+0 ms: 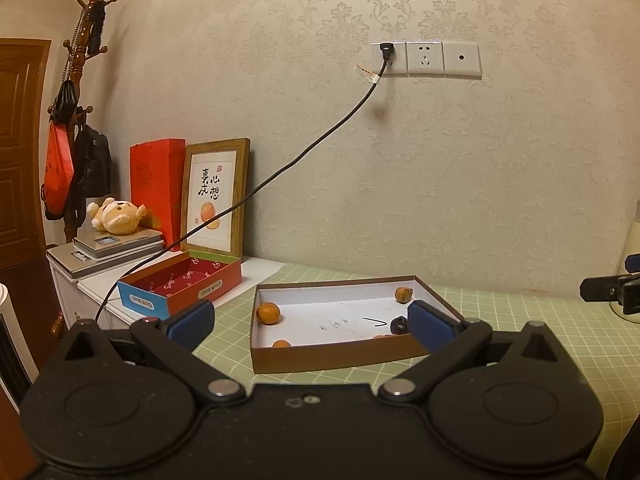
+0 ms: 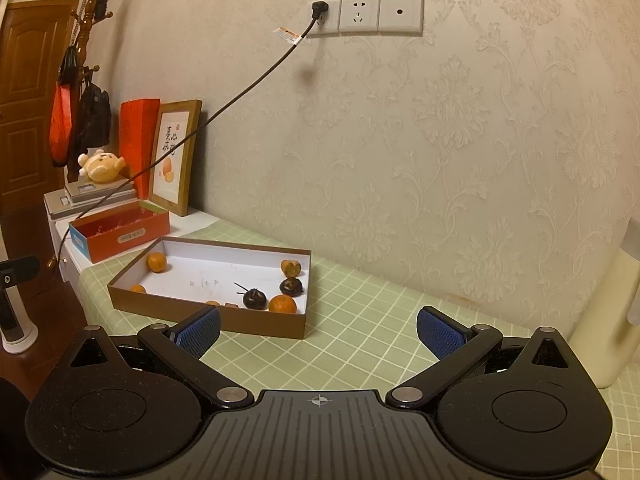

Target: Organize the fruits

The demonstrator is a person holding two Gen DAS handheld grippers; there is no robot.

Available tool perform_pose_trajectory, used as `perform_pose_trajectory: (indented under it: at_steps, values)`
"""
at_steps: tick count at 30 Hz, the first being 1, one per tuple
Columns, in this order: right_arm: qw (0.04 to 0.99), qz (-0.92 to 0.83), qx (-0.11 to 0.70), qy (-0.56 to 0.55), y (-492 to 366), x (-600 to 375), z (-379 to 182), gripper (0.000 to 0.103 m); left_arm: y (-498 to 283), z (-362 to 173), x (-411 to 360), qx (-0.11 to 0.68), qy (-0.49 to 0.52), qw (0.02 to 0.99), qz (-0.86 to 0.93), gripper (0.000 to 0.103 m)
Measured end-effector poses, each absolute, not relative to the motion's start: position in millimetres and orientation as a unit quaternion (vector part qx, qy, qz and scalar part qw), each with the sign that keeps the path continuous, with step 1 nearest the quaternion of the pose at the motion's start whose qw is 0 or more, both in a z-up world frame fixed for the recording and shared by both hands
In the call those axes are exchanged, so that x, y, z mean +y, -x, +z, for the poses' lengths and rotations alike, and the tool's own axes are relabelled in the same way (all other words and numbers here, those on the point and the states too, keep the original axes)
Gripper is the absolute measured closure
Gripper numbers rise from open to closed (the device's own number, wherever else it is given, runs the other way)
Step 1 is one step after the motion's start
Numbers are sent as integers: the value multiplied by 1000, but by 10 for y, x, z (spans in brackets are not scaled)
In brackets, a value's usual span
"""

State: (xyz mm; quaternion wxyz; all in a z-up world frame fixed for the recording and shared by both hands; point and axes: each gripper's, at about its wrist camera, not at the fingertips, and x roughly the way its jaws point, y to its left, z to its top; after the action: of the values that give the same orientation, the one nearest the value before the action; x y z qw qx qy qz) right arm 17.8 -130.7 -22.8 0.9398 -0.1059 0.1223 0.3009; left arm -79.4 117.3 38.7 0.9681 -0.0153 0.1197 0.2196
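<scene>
Green gridded mat (image 2: 360, 320) against patterned wallpaper (image 2: 440, 140); both tongs (image 1: 312, 322) (image 2: 318, 330) wide open, empty.

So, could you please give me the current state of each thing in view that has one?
Left gripper: open, empty.
Right gripper: open, empty.
Brown tray: lidless, holds oranges and dark fruits.
Red box: open, no fruit visible inside.
Plug: in the socket.
Middle socket: free.
Frame: leaning on the wall.

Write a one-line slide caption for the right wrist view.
Open right gripper hovers over the green checked table, facing a shallow brown box holding oranges and dark fruits.
</scene>
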Motion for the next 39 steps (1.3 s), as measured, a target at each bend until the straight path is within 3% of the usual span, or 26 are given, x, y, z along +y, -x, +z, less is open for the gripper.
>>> perform_pose_trajectory:
  at_steps: [39]
  values:
    - [940, 297, 127, 109, -174, -1273, -224, 0, 798, 383, 1191, 118, 14, 969, 215, 6]
